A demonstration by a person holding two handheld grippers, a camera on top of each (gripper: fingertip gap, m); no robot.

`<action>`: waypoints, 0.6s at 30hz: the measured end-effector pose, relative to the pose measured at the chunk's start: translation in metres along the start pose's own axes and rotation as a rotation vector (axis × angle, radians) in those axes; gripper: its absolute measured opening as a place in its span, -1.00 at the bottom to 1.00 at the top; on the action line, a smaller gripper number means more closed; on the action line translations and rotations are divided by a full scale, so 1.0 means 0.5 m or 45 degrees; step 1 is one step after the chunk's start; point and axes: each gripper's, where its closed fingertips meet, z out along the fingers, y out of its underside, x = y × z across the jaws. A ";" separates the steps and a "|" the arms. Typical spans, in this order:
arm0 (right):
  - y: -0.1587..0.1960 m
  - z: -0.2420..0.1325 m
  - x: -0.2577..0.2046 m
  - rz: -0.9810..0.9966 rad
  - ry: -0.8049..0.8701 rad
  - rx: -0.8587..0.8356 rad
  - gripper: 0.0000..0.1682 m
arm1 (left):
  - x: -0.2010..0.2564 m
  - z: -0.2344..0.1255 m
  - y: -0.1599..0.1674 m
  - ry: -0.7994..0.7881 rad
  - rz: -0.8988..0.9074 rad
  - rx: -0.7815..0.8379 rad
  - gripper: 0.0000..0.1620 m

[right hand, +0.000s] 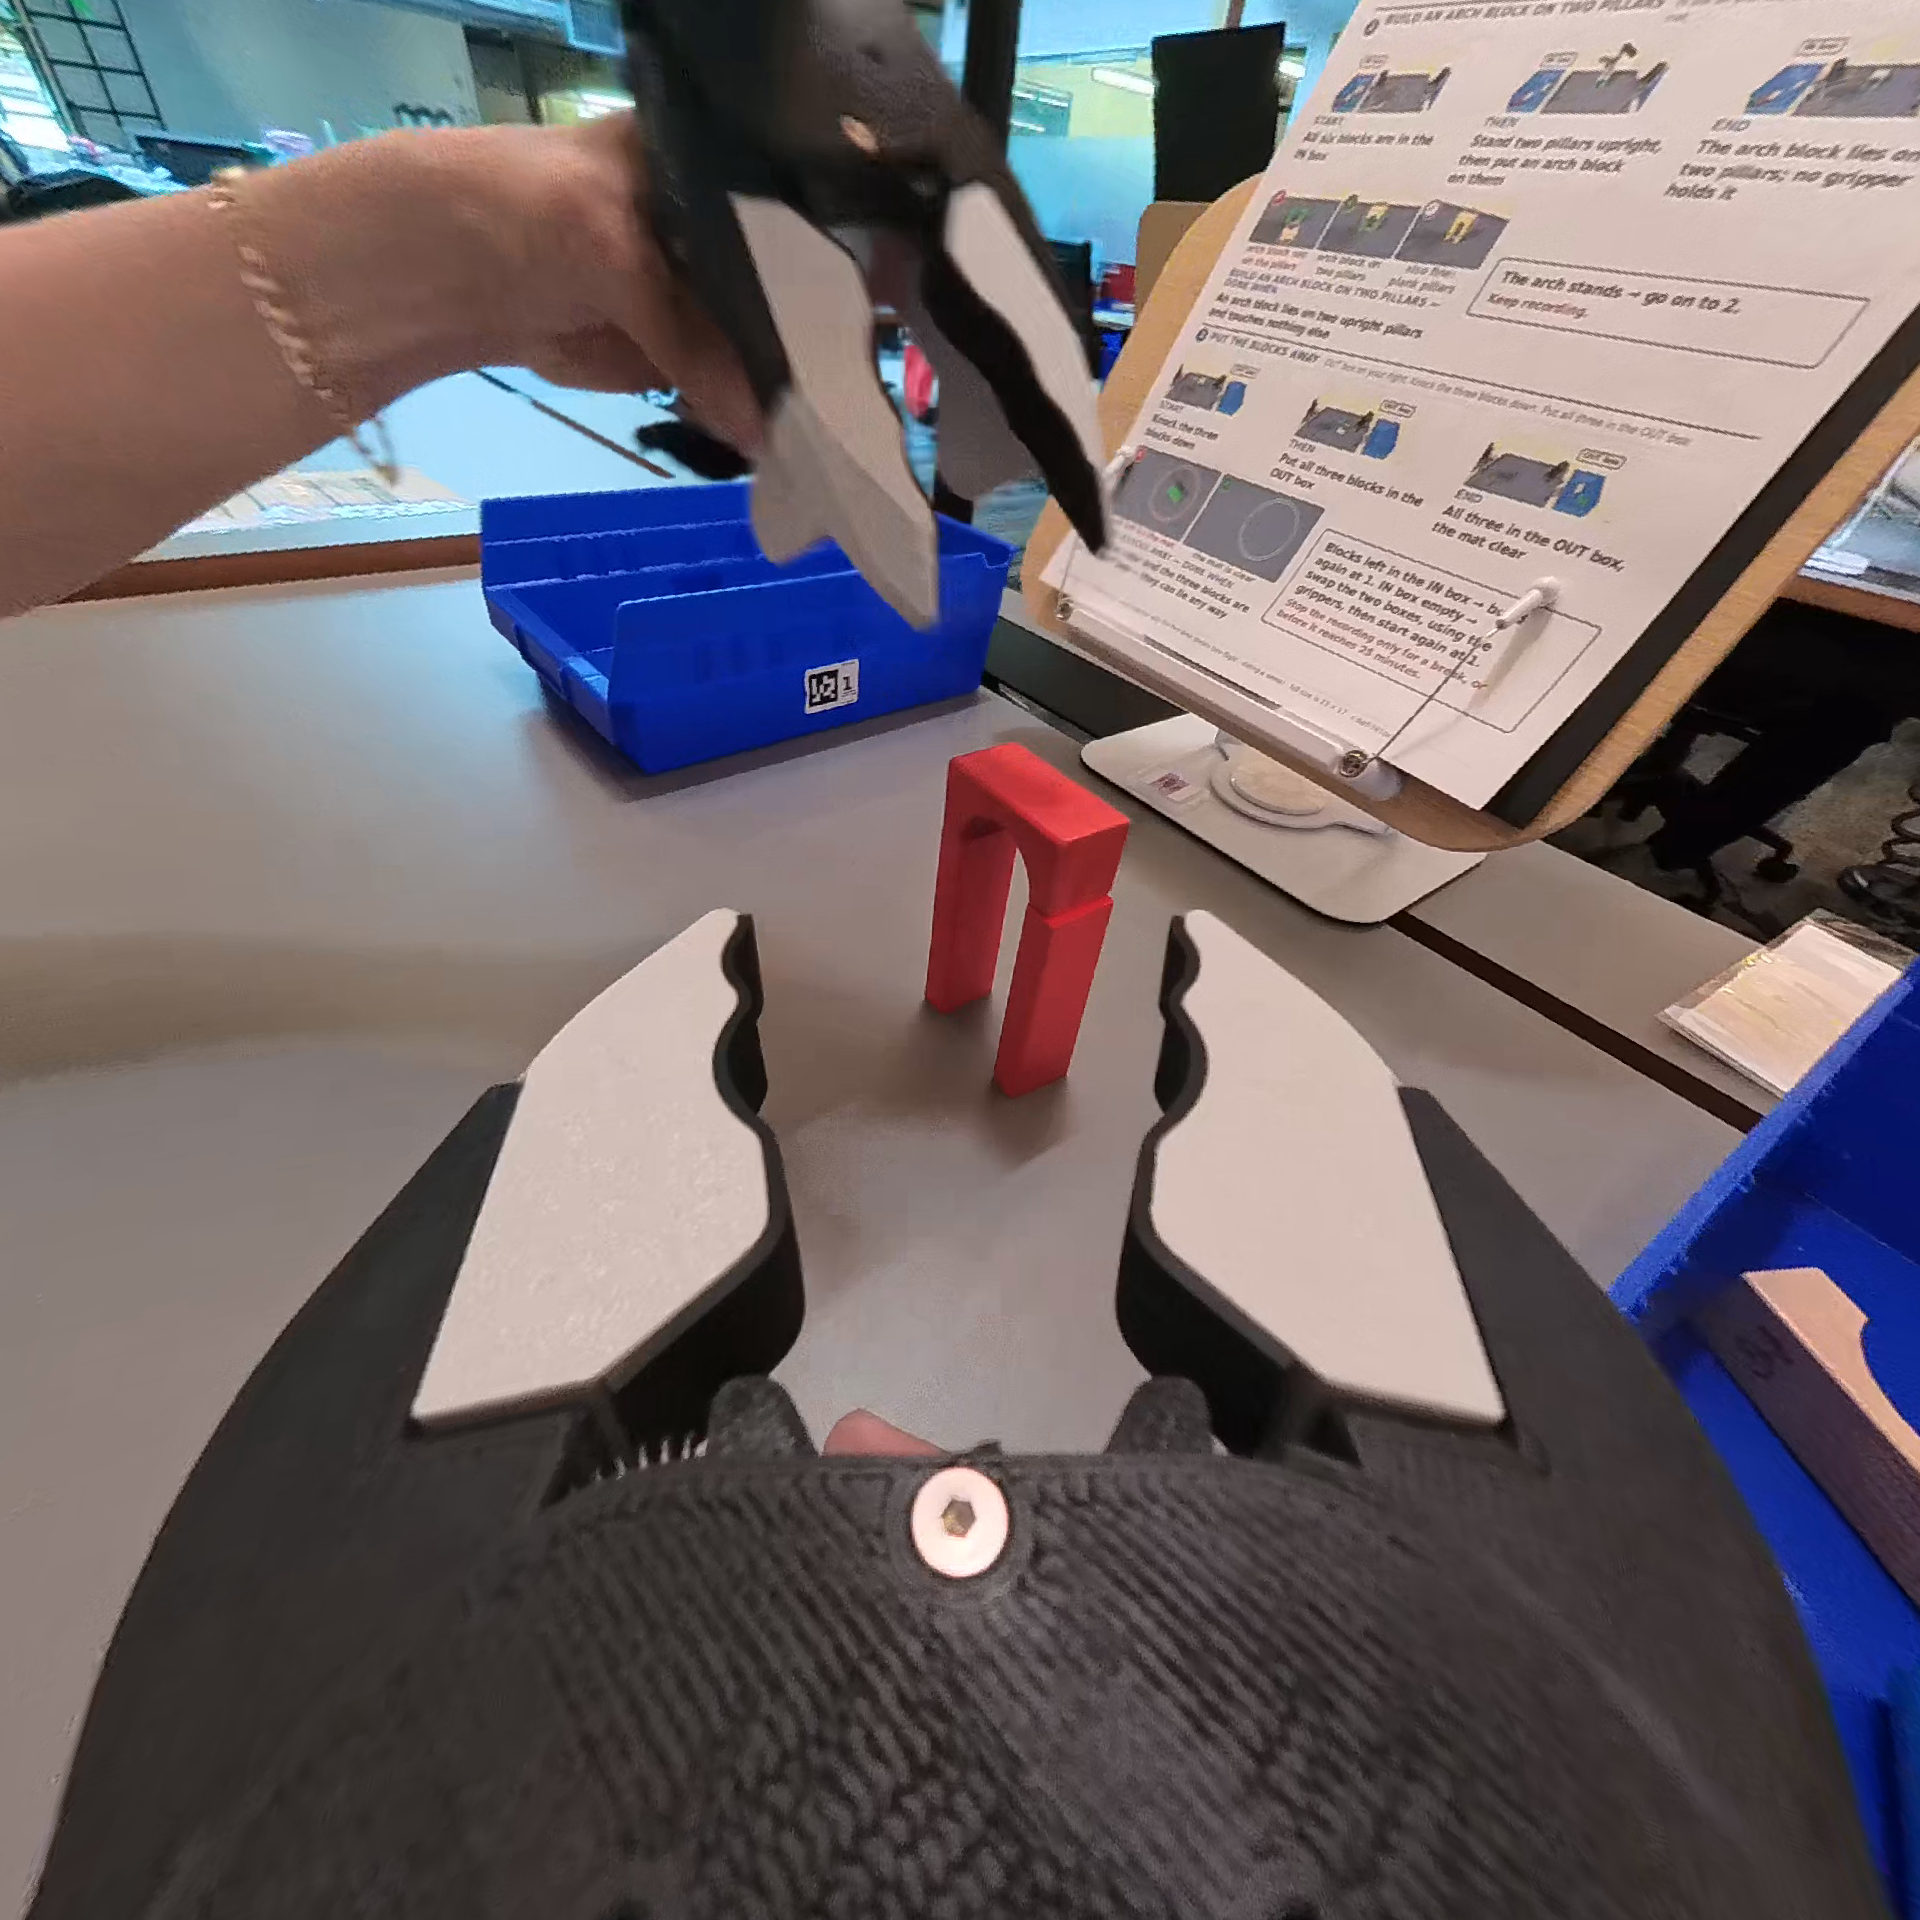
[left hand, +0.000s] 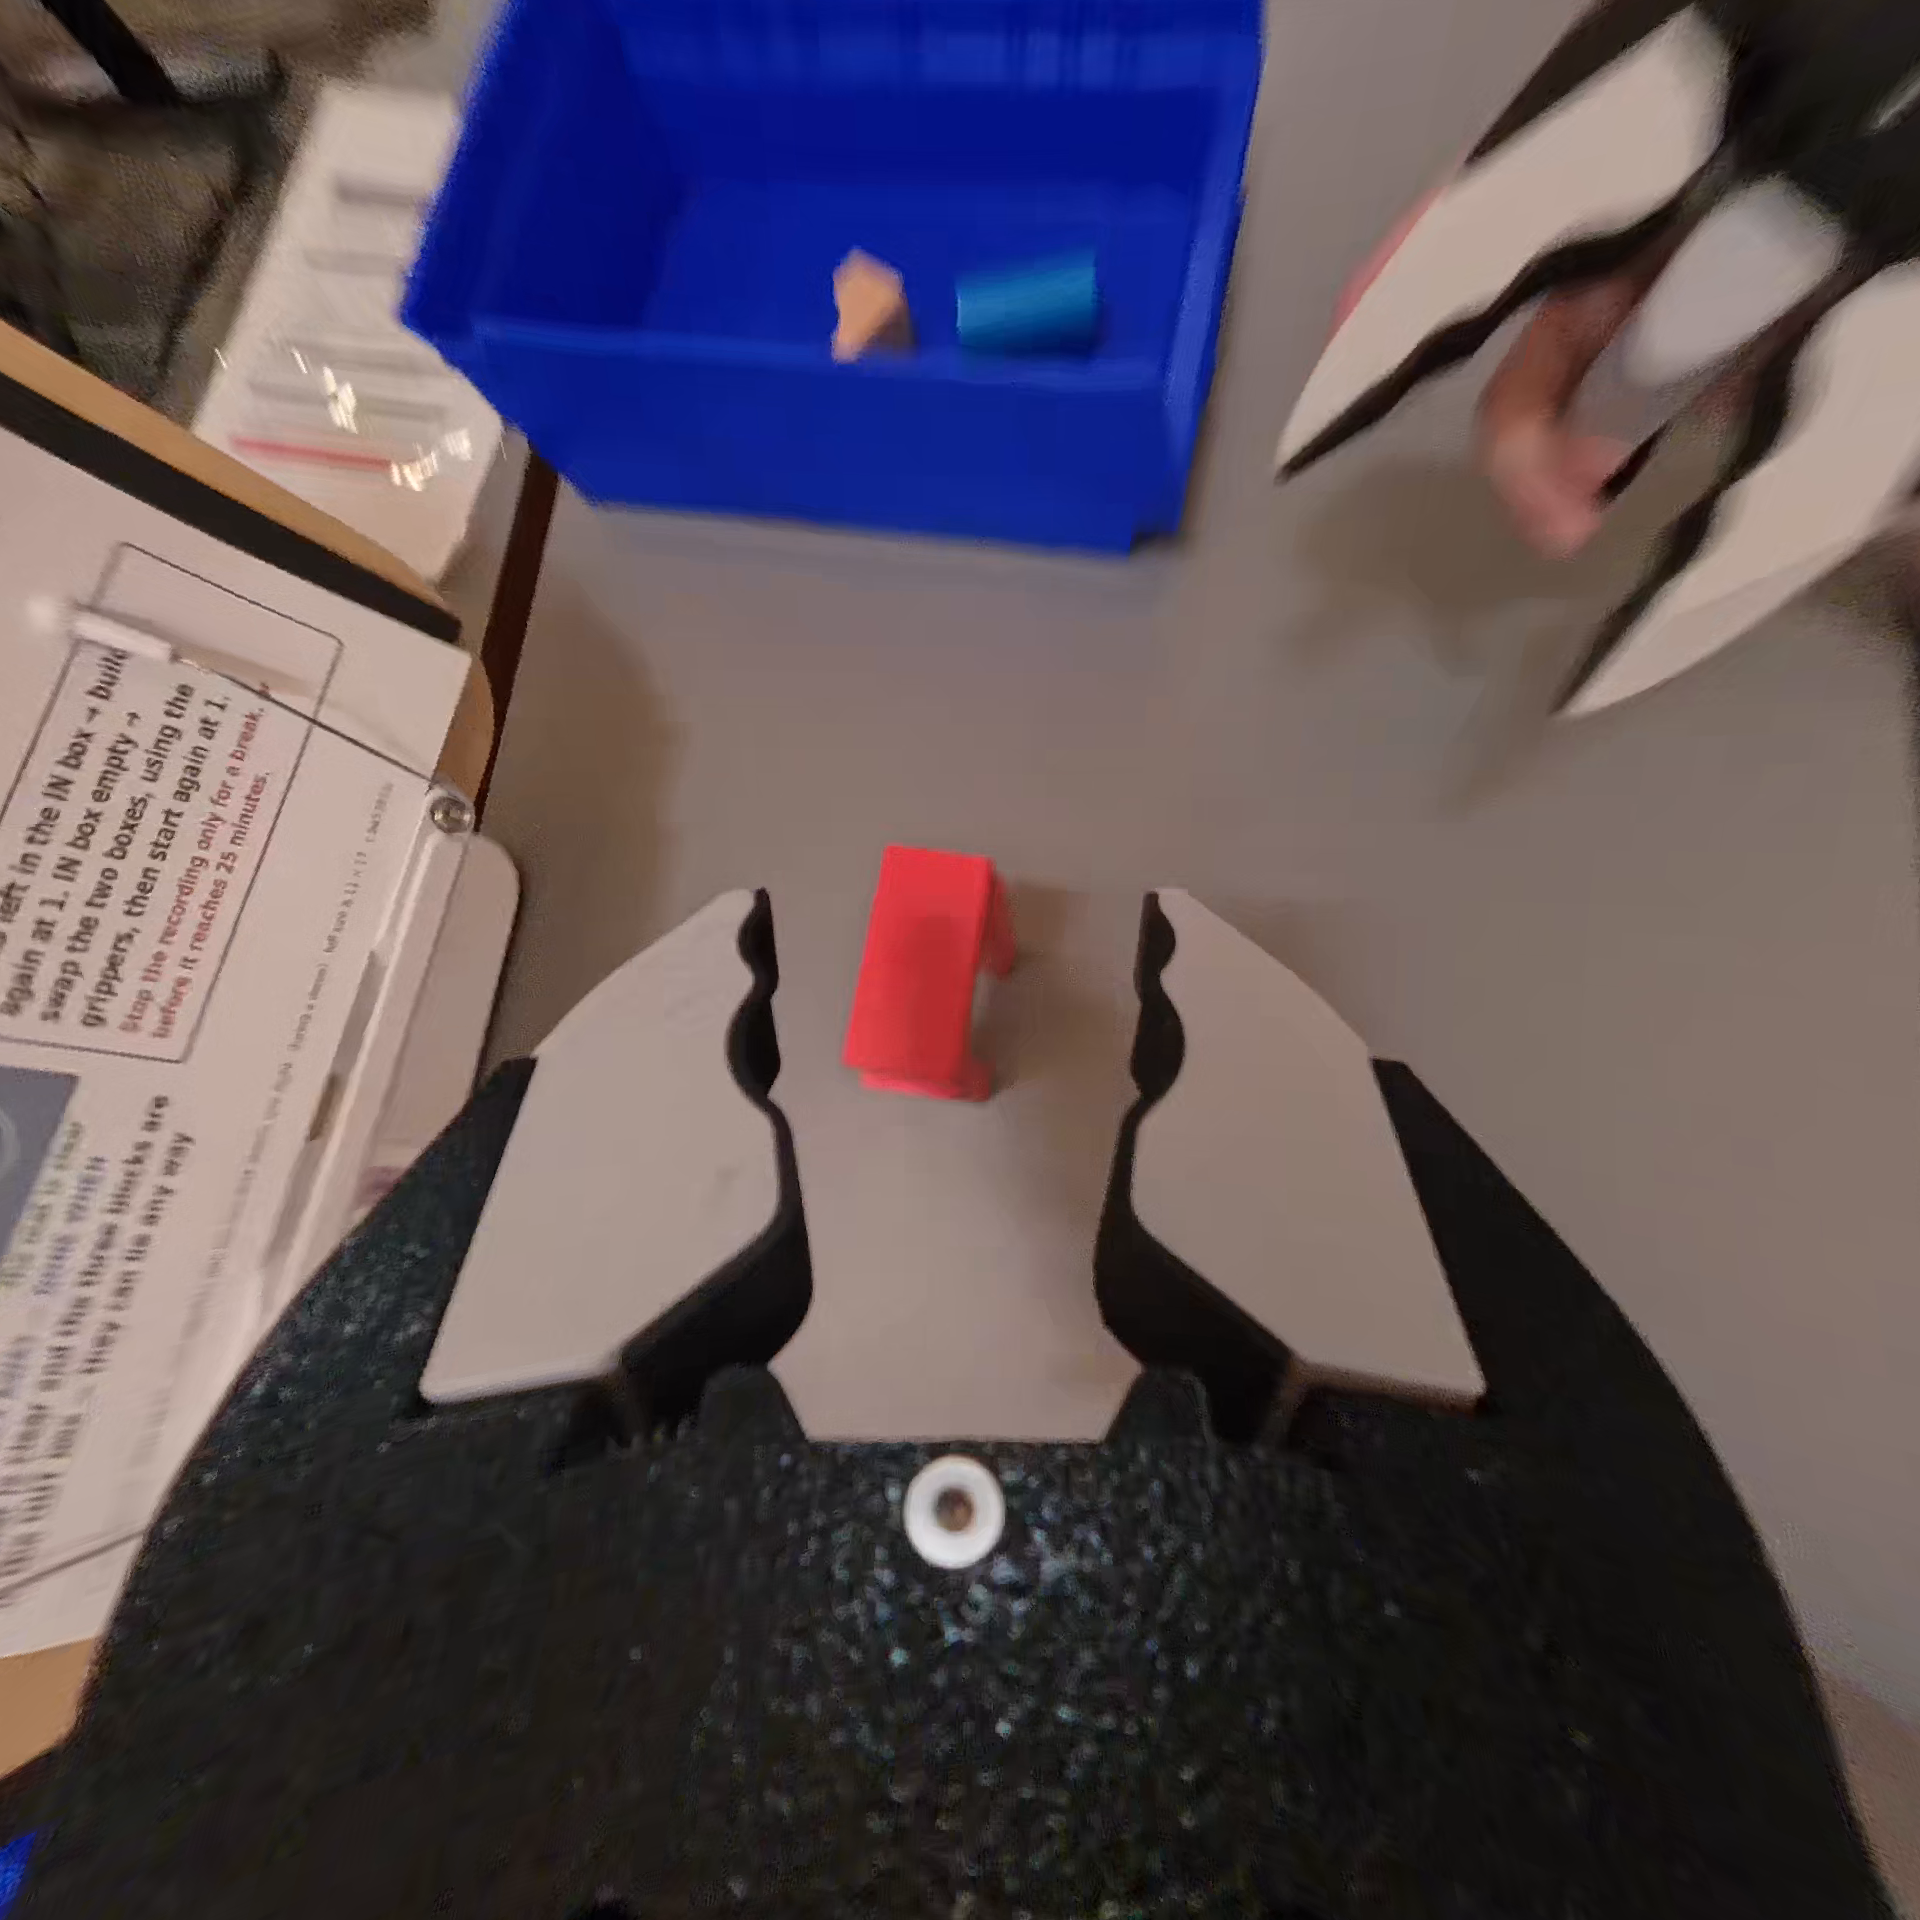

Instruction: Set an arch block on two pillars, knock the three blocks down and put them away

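Observation:
A red arch block rests on two upright red pillars [right hand: 1023,914] on the grey table. From above, in the left wrist view, the same red structure [left hand: 930,977] stands just past my fingertips. My left gripper [left hand: 956,914] is open and empty, hovering above the structure without touching it. My right gripper [right hand: 961,930] is open and empty, low over the table, with the structure just ahead between its fingertips. The left gripper [right hand: 1008,577] also shows high and blurred in the right wrist view, held by a hand. The right gripper [left hand: 1423,592] shows blurred at the upper right.
A blue bin [left hand: 831,447] holds a tan block [left hand: 871,307] and a blue cylinder [left hand: 1027,301]. It also shows at the right edge of the right wrist view [right hand: 1745,1216]. A second blue bin [right hand: 707,707] stands behind the structure. An instruction sheet on a wooden stand [right hand: 1507,416] is beside it.

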 end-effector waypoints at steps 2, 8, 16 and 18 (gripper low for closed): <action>0.005 0.002 0.009 0.012 0.037 -0.013 -0.13 | 0.016 -0.045 -0.011 0.001 -0.116 0.225 -0.15; 0.034 0.021 0.030 0.084 0.147 -0.094 -0.18 | 0.075 -0.107 0.082 -0.181 -0.359 0.627 0.04; 0.052 0.060 0.038 0.035 0.282 -0.215 -0.19 | 0.171 -0.134 0.187 -0.333 -0.565 0.842 0.10; 0.051 0.060 0.055 0.065 0.378 -0.205 -0.20 | 0.188 -0.132 0.202 -0.362 -0.569 0.813 0.10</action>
